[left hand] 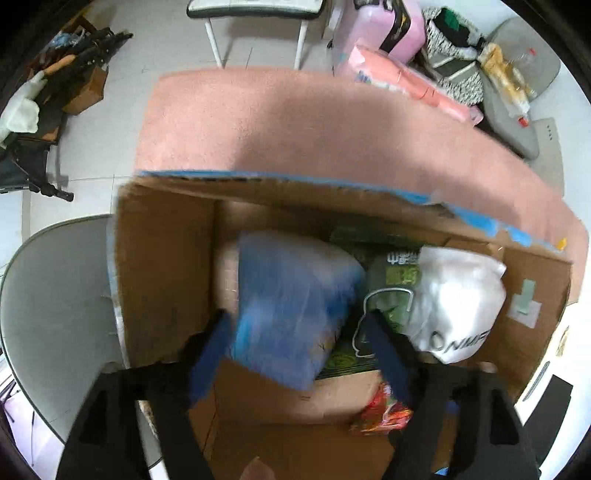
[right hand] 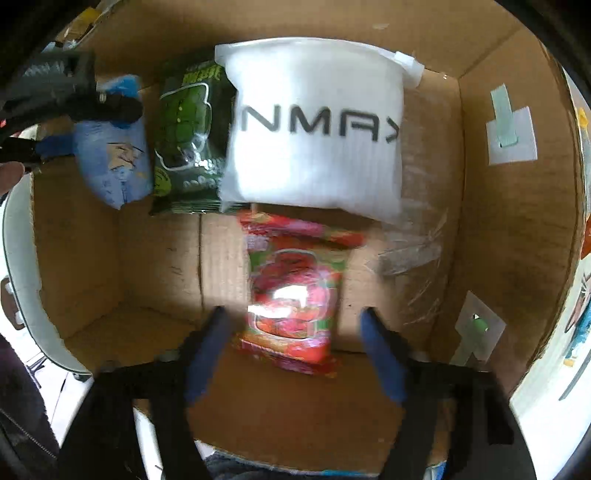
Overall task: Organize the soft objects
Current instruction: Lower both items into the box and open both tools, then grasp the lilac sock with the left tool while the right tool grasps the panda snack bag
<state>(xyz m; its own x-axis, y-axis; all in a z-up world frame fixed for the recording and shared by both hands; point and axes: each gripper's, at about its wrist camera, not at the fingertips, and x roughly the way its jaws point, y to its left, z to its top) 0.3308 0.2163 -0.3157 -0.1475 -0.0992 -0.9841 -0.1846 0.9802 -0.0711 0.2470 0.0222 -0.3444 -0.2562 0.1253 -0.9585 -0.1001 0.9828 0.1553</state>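
An open cardboard box holds soft packs. In the left wrist view my left gripper is open around a blue soft pack, which looks blurred and lies between the fingers inside the box. Beside it lie a green packet, a white bag and a red packet. In the right wrist view my right gripper is open, its fingers on either side of the red packet on the box floor. The white bag, green packet and blue pack lie beyond.
A pink fuzzy surface lies behind the box. A grey chair seat is at the left. Pink packages, a pink case and clutter stand at the far right. A white chair stands at the back on the tiled floor.
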